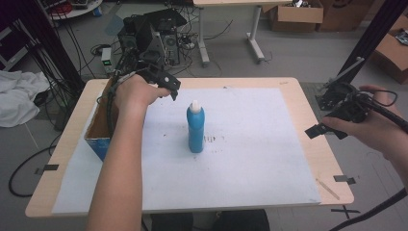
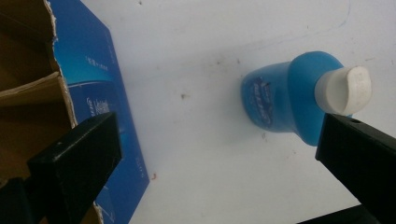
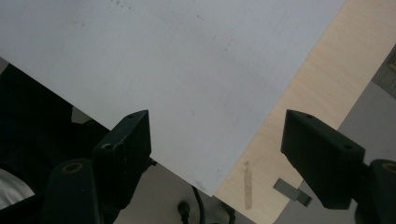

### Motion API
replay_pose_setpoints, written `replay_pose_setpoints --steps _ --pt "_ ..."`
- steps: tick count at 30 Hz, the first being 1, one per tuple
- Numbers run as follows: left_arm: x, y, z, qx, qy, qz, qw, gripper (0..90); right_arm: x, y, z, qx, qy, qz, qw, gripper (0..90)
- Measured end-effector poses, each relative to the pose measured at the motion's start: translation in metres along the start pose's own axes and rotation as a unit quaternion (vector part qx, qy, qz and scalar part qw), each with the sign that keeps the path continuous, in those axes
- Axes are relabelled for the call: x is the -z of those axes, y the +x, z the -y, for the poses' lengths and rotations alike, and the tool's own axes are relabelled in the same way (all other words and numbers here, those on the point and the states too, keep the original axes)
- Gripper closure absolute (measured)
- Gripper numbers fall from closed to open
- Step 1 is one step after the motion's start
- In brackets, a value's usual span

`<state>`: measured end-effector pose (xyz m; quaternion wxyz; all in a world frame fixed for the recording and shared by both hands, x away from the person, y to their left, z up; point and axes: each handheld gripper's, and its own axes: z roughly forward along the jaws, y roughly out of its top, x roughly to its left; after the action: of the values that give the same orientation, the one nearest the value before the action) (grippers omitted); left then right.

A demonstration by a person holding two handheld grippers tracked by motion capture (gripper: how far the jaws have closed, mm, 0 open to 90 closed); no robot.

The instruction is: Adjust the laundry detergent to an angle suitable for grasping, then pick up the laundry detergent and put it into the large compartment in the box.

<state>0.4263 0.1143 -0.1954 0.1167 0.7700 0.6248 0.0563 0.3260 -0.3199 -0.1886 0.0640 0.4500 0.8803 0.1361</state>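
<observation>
A blue bottle [image 1: 196, 129] with a white cap [image 1: 195, 105] stands upright near the middle of the white sheet [image 1: 250, 163]. My left gripper [image 1: 172, 89] hovers open above the sheet, up and to the left of the cap, apart from it. In the left gripper view the bottle [image 2: 285, 98] lies ahead and to the right between my wide-set jaws, my left gripper [image 2: 217, 158] holding nothing. My right gripper [image 1: 327, 131] hangs open over the table's right edge, far from the bottle. In the right gripper view my right gripper [image 3: 223, 144] is open and holds nothing over the sheet's corner [image 3: 196, 70].
An open blue cardboard box [image 1: 98, 132] sits at the table's left edge, its wall [image 2: 93, 93] just beside my left jaw. Tape strips [image 1: 344, 179] and a thin stick [image 1: 327, 188] lie near the front right corner. Computers and cables [image 1: 154, 33] crowd the floor behind the table.
</observation>
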Motion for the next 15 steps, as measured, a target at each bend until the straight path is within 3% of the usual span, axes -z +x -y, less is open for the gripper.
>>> replay_pose_setpoints --steps 15 --pt "0.0044 -0.0014 0.0022 0.004 -0.007 -0.003 1.0000 1.1 -0.0006 -0.0003 0.0022 0.002 -0.005 -0.004 1.0000 24.5"
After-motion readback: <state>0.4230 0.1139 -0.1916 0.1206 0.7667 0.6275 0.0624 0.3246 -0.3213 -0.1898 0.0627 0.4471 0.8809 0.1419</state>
